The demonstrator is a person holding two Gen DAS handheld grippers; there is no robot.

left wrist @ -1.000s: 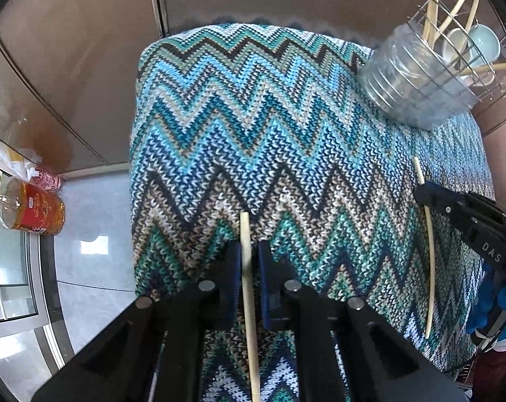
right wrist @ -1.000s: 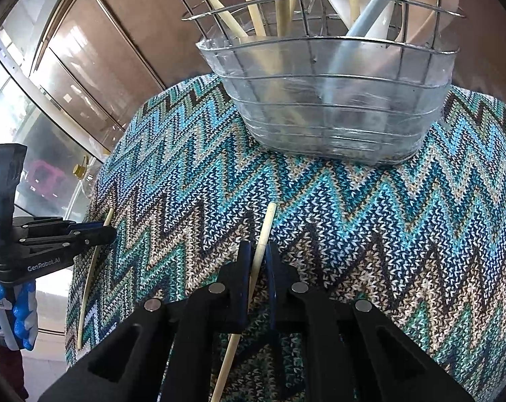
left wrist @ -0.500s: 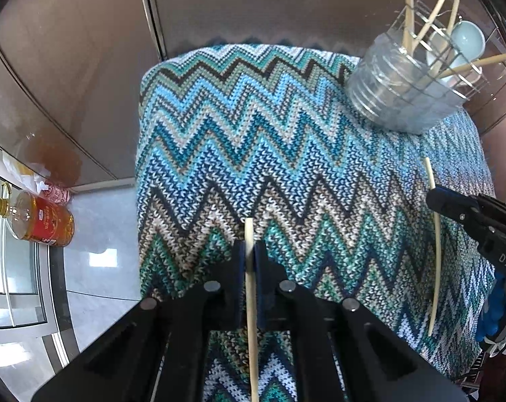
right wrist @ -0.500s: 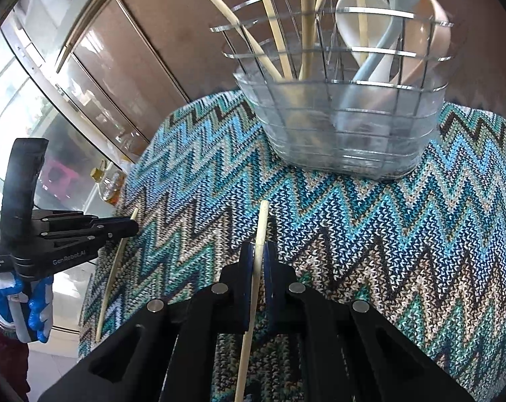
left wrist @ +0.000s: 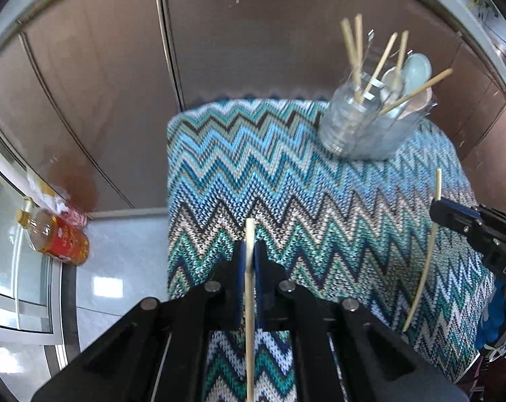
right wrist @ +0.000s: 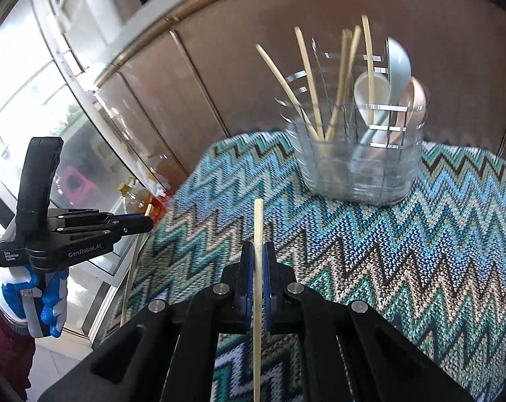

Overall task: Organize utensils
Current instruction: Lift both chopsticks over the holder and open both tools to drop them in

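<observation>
My left gripper (left wrist: pixel 249 249) is shut on a pale wooden chopstick (left wrist: pixel 249 231) and holds it above the zigzag cloth (left wrist: pixel 286 181). In the right wrist view that same left gripper (right wrist: pixel 150 222) hangs at the left with its chopstick (right wrist: pixel 130 278). My right gripper (right wrist: pixel 259 251) is shut on a second chopstick (right wrist: pixel 258 221), also lifted off the cloth. From the left wrist view the right gripper (left wrist: pixel 435 206) and its chopstick (left wrist: pixel 423 268) show at the right edge. A clear wire utensil holder (right wrist: pixel 360 160) with several chopsticks and spoons stands at the far end.
The cloth-covered table (left wrist: pixel 192 167) stands against brown cabinet panels (left wrist: pixel 239 50). On the floor at the left sit an oil bottle (left wrist: pixel 55 238) and a glass door (left wrist: pixel 15 288). A gloved hand (right wrist: pixel 31 301) grips the left tool.
Both grippers closed fully on their chopsticks and rose off the cloth. The table and holder now look farther away and smaller in both views.
</observation>
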